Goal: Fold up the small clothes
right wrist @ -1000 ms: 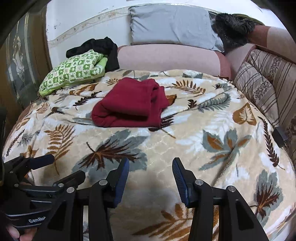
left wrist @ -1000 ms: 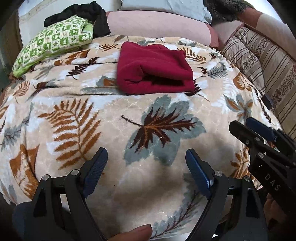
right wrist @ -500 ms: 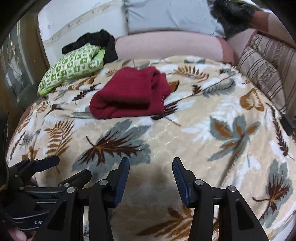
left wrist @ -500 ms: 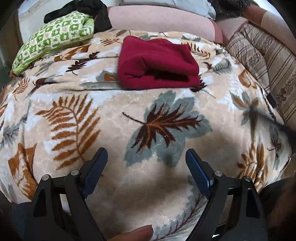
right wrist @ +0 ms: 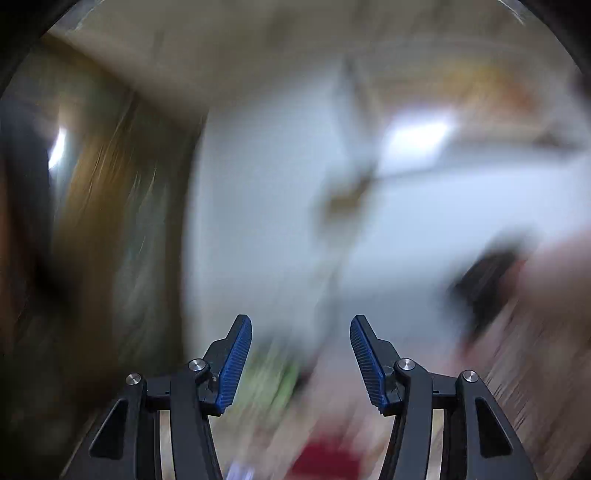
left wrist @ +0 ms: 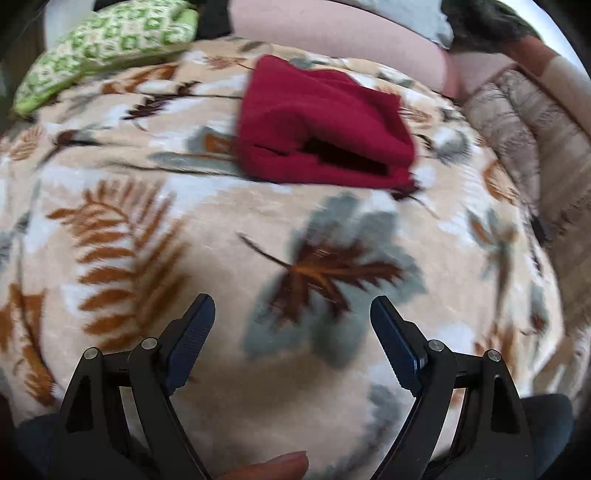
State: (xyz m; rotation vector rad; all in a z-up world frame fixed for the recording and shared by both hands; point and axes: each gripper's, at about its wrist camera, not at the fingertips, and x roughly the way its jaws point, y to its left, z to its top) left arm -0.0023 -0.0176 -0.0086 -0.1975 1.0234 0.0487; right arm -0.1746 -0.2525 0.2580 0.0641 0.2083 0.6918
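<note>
A folded dark red garment (left wrist: 321, 122) lies on the leaf-patterned blanket (left wrist: 184, 229) toward the far side of the bed. My left gripper (left wrist: 291, 325) is open and empty, held above the near part of the blanket, well short of the garment. My right gripper (right wrist: 301, 343) is open and empty; its view is heavily blurred and points up at a pale wall, with a red smear of the garment (right wrist: 325, 458) at the bottom edge.
A green-and-white patterned folded cloth (left wrist: 107, 44) lies at the far left of the bed. A pink bolster (left wrist: 332, 33) runs along the back, and striped cushions (left wrist: 532, 147) line the right side.
The right gripper has swung sharply upward, so its view left the bed and blurred. The left gripper has moved slightly forward; the right gripper is gone from its view.
</note>
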